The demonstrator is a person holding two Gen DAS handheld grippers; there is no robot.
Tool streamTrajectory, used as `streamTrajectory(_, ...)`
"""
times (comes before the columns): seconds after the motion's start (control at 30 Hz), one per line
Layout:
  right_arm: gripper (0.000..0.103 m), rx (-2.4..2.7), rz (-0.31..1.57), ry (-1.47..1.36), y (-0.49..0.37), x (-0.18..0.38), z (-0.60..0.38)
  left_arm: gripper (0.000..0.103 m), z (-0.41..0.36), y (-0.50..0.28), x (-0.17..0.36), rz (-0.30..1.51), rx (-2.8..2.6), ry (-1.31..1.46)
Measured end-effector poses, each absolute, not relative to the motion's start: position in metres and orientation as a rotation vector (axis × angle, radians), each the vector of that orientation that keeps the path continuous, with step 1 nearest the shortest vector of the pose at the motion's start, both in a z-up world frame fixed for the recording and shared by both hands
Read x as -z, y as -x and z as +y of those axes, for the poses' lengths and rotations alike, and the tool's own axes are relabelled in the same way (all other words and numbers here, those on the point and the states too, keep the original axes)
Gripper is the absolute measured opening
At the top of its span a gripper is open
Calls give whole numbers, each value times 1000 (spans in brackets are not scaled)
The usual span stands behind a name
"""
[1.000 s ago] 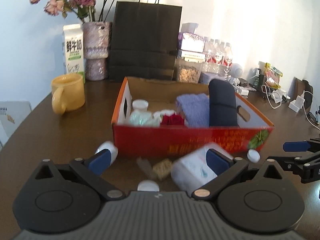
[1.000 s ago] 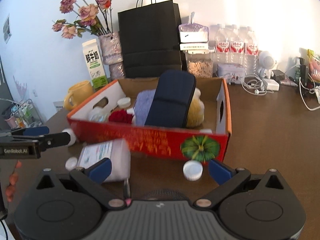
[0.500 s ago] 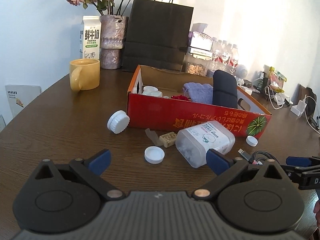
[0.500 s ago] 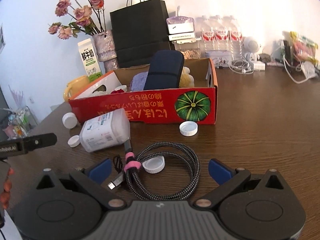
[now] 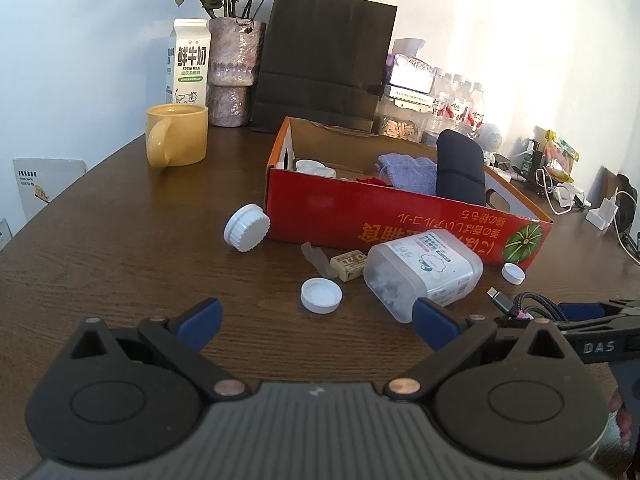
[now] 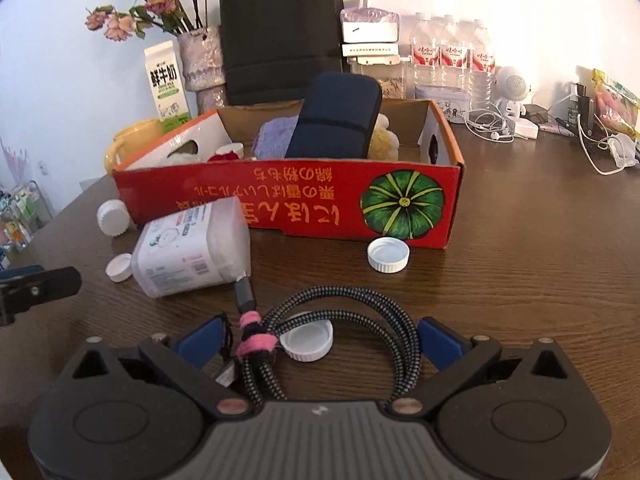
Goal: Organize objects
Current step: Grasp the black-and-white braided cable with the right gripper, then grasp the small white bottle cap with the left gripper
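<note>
Left gripper (image 5: 316, 318): low over table (image 5: 120, 264), jaws wide apart, holding nothing.
Right gripper (image 6: 318, 338): jaws wide apart, straddling coiled cable (image 6: 352, 320), not clamped.
Red box (image 6: 304, 196): purple cloth (image 6: 276, 140), dark case (image 6: 336, 126), small jars.
Plastic tub (image 6: 192, 246): lying before box, caps around.

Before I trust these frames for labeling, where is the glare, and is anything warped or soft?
Left wrist view: sunlight blows out the wall at upper right; fisheye bends the table edge; the red box stays sharp. Right wrist view: the same glare washes out the wall behind the water bottles; the coiled cable is crisp; corners vignette black.
</note>
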State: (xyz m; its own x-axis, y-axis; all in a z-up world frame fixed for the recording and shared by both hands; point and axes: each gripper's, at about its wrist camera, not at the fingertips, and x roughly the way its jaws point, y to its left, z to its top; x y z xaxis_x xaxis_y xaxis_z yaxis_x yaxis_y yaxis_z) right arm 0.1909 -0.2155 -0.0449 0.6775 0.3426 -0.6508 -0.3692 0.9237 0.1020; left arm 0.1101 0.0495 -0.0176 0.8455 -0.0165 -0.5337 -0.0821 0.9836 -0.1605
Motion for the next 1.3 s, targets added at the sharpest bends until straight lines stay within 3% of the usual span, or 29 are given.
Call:
streamTrajectory(0.53, 103, -407, 695, 105, -187, 56, -209, 103, 50, -115, 24, 587, -23, 183)
streamTrajectory(0.67, 94, -445, 671, 98, -183, 55, -212, 103, 51, -117, 26, 595, -29, 180)
streamTrajectory(1.3, 93, -435, 496, -18, -171, 41, -236, 103, 52, -145, 36, 633, -41, 83)
